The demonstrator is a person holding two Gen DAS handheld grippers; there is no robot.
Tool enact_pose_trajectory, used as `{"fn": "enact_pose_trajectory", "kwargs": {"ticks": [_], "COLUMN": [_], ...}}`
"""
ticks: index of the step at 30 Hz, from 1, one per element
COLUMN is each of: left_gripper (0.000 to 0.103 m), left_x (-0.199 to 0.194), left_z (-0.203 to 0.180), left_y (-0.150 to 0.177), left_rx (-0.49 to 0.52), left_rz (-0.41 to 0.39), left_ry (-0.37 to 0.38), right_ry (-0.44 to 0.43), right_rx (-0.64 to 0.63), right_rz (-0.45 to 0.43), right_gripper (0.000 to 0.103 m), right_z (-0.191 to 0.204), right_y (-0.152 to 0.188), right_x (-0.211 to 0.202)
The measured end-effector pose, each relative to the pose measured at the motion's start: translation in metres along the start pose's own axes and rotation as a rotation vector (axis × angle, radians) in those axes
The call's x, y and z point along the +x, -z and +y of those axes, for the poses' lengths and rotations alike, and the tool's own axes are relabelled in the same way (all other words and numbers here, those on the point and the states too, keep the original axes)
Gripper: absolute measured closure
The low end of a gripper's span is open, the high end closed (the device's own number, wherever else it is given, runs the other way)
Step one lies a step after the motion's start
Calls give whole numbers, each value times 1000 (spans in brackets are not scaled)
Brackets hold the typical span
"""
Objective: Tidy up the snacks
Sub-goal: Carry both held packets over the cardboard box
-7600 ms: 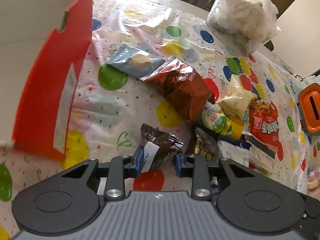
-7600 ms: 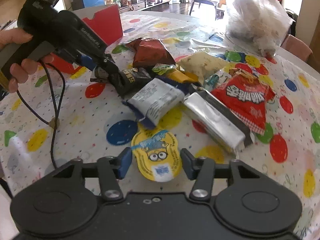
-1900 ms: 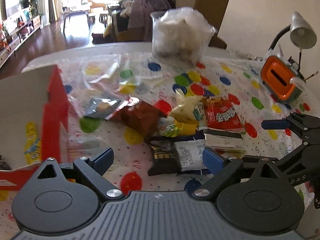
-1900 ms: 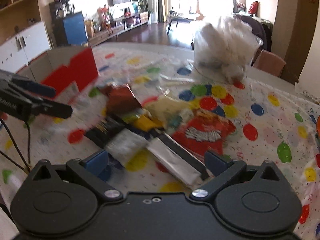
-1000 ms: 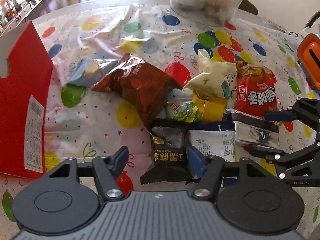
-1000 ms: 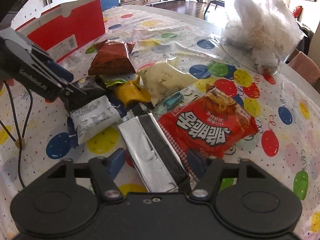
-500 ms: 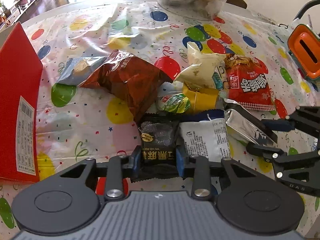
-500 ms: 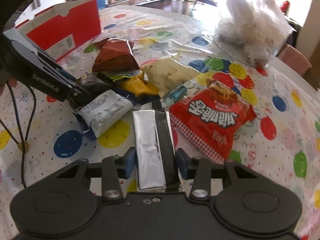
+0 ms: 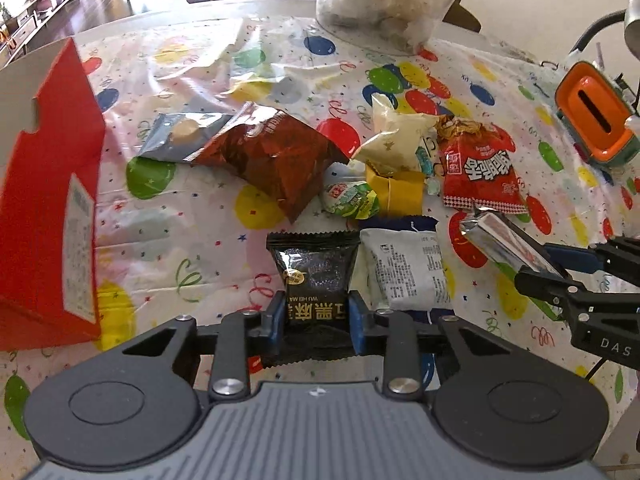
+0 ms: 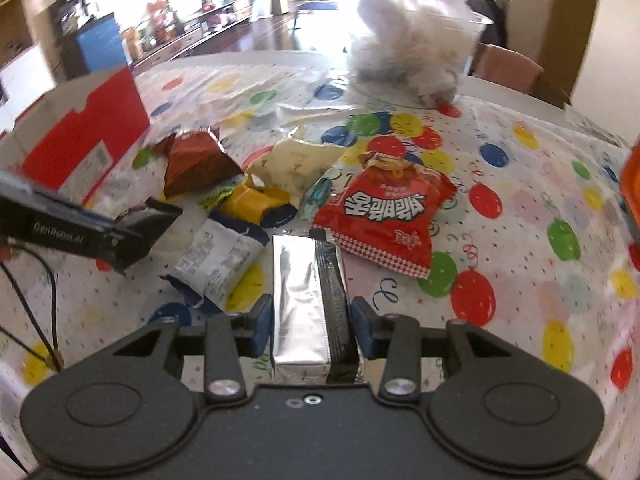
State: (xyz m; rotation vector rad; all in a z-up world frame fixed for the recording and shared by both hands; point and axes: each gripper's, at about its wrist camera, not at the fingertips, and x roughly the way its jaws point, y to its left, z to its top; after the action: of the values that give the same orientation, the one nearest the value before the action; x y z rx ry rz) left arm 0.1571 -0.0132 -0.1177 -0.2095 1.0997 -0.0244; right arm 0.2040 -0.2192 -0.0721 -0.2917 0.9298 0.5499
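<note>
Both grippers are now lifting packets off the pile: left gripper is clamping black packet; right gripper, jaws lately narrowing, is pinching silver packet, lower centre. Red box is standing at left edge, bare tablecloth between.

**Two black handheld grippers with blue finger pads**

The left gripper has a black body with two round, dished housings, one to each side, and a grey ribbed panel with a small white mark between them. Black link arms run forward from silver screw heads to blue pads. Seen from the other camera, its side carries pale lettering reading "GenRobot.AI", and thin black cables hang below it.

The right gripper is the same build, with a plain black middle panel with two small screws. Its side shows white letters "DAS".
</note>
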Motion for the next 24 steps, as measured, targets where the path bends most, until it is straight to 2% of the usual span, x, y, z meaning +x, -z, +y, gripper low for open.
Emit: {"fn": "enact_pose_trajectory", "kwargs": {"ticks": [5, 12, 24], "left_gripper": [73, 73, 73], "left_x": [-24, -70, -141], "left_z": [7, 24, 84], "left_y": [4, 11, 13], "left_rx": [1, 12, -39], "left_rz": [-35, -101, -212], "left_ry": [16, -7, -53], "right_ry": [-13, -32, -96], "right_rx": [39, 23, -49], "right_rz": [-33, -91, -184], "right_gripper": [62, 62, 62], "right_z": [15, 52, 127], "right_y": [-4, -22, -67], "right_x": [-22, -48, -65]}}
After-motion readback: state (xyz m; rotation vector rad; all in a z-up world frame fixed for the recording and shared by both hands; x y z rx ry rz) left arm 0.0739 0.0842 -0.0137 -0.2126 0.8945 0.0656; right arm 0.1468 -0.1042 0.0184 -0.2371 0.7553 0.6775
